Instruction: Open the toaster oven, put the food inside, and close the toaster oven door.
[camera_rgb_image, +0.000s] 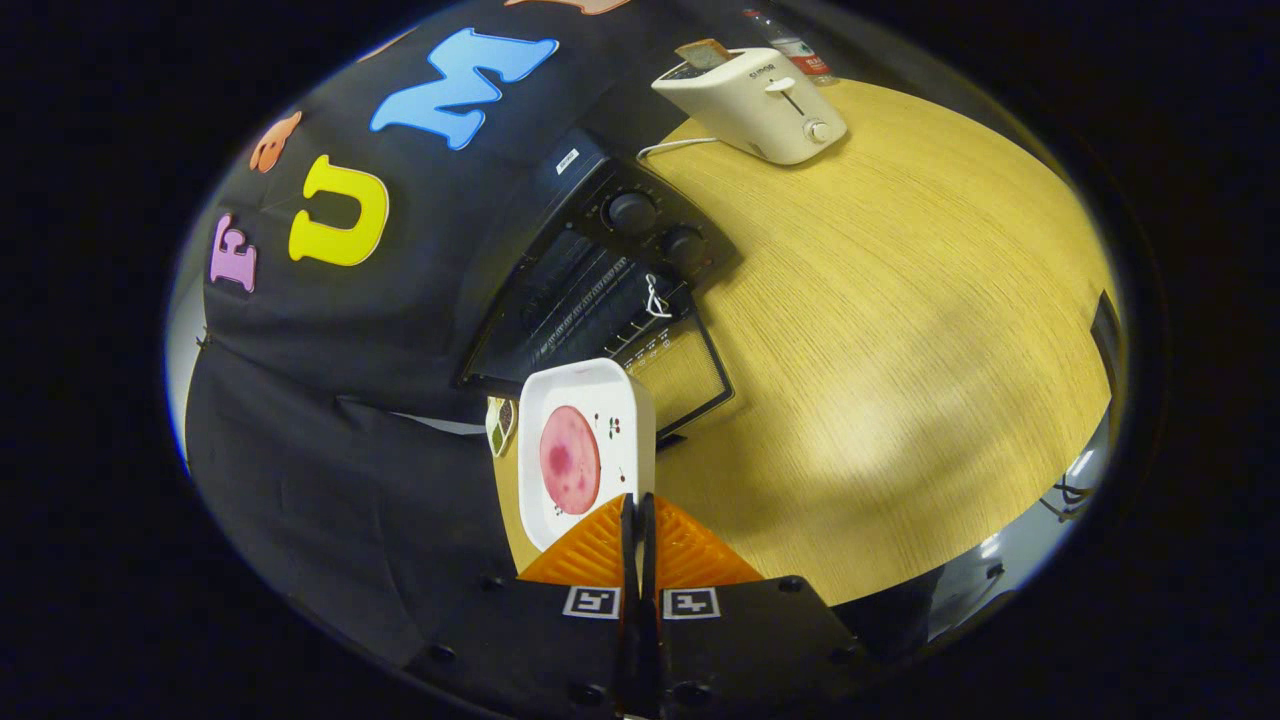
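The gripper (638, 510) has its jaws clenched on the rim of a square white plate (585, 395) carrying a round pink meat slice (569, 460). Just beyond, the black toaster oven (610, 270) stands on the wood-grain table (900, 330), its glass door (680, 375) folded down.

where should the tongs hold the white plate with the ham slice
On the plate's near rim, coming from the side facing the tongs. That raised edge is thin enough to pinch, and the ham slice sits further in, away from it. The fingers already look shut on that rim, beside the open toaster oven.

Bottle (795, 45) behind toaster (760, 105), half hidden.
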